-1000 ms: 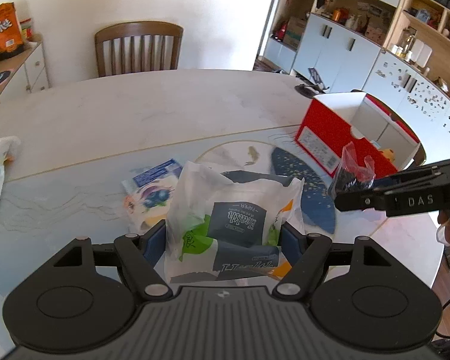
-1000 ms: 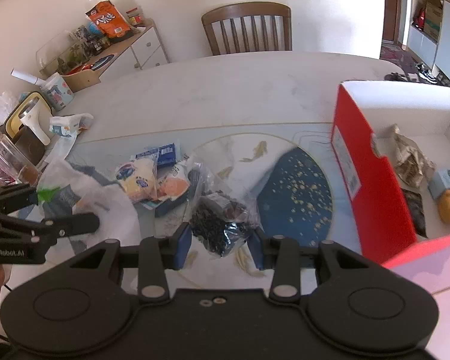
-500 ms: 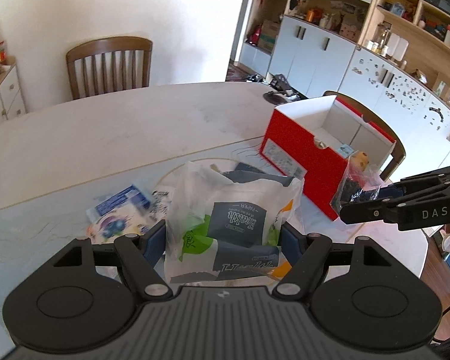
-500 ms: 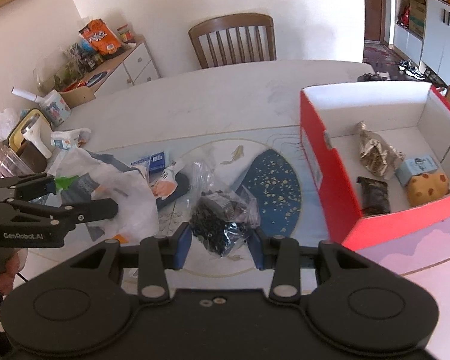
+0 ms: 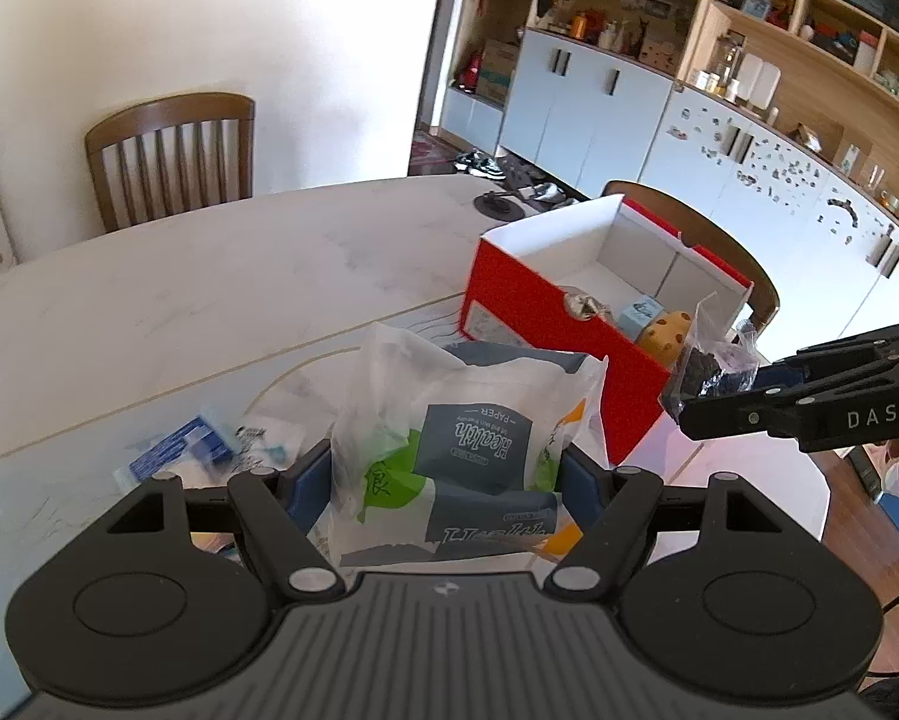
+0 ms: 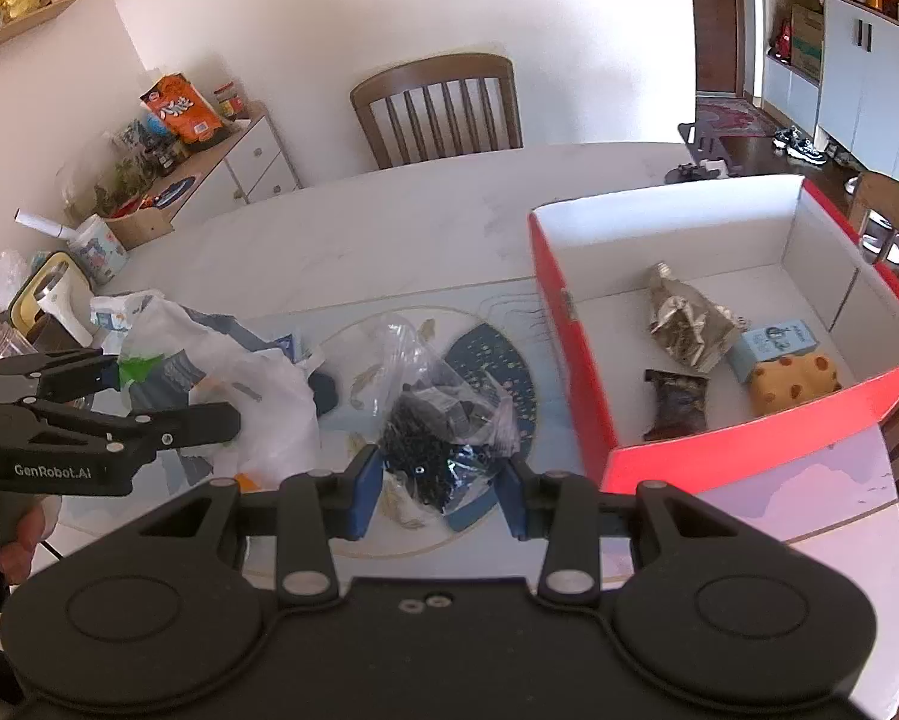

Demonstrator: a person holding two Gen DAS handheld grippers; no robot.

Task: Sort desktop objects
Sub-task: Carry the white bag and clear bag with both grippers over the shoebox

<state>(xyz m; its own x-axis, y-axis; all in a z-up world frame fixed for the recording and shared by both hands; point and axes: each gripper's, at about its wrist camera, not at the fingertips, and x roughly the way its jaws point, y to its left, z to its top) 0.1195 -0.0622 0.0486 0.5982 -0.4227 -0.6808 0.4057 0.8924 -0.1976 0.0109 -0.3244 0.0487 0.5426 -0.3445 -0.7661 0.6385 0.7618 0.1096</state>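
1. Two packets are held above the counter (image 6: 425, 210): a white plastic paper pack (image 5: 467, 450) and a clear crinkly bag of dark pieces (image 6: 443, 420).
2. The red cardboard box (image 6: 569, 360), at right, already holds several snacks.
3. Risk: the slippery film could slide out before reaching the box.
4. Left gripper (image 5: 443, 474) jaws pinch the pack, spread wide; right gripper (image 6: 440, 489) jaws pinch the bag, narrower.
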